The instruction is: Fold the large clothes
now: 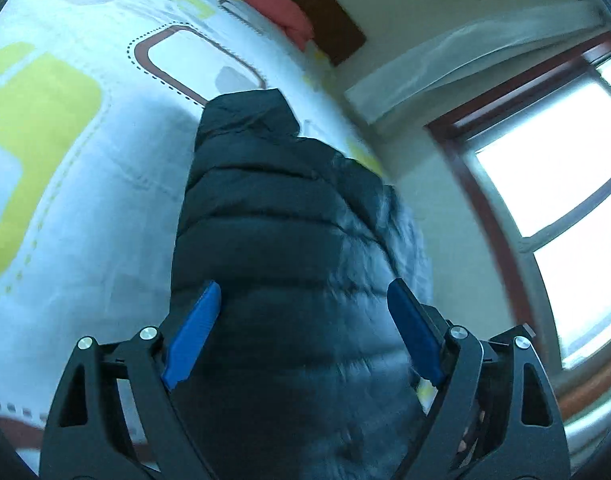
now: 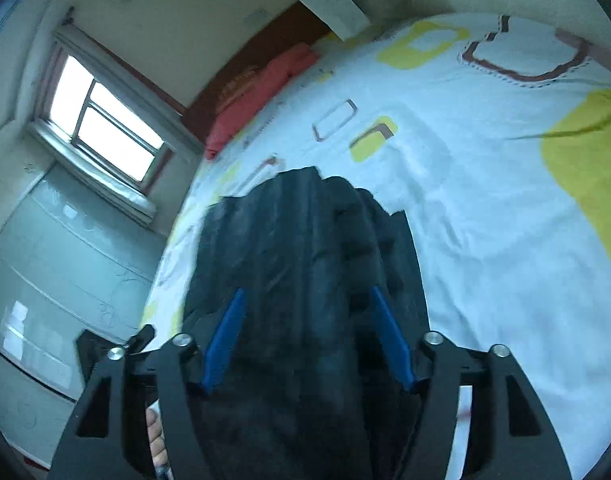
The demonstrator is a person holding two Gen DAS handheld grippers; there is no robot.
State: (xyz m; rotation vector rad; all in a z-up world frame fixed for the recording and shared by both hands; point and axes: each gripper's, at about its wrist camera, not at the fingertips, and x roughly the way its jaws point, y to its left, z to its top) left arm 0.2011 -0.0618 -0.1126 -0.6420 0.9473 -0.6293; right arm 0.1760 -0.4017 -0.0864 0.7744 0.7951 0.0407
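In the left wrist view, we have our left claw [image 1: 301, 320] spread wide around a black puffer jacket [image 1: 281, 216]. The blue fingers [image 1: 193, 336] stand on either side of the bulk. Whether they press it or merely flank it, we cannot tell. The jacket lies on the bed [image 1: 65, 200], near its right edge, beside the wall and window [image 1: 545, 184]. Its long axis runs from us away toward the far pillow [image 1: 281, 8], and the pointed far end looks like the hood.

In the right wrist view, our right claw [image 2: 309, 336] is likewise spread, its fingers [image 2: 225, 340] straddling a ridged, bunched part of the jacket [image 2: 305, 240]. Here too the garment runs lengthwise away from us, toward the headboard [image 2: 273, 40].

We judge the fold is midway: the jacket is narrowed into a long strip. Next, we think, the claws should clench on the near end and carry it over toward the far end, keeping the puffy layers from springing apart.
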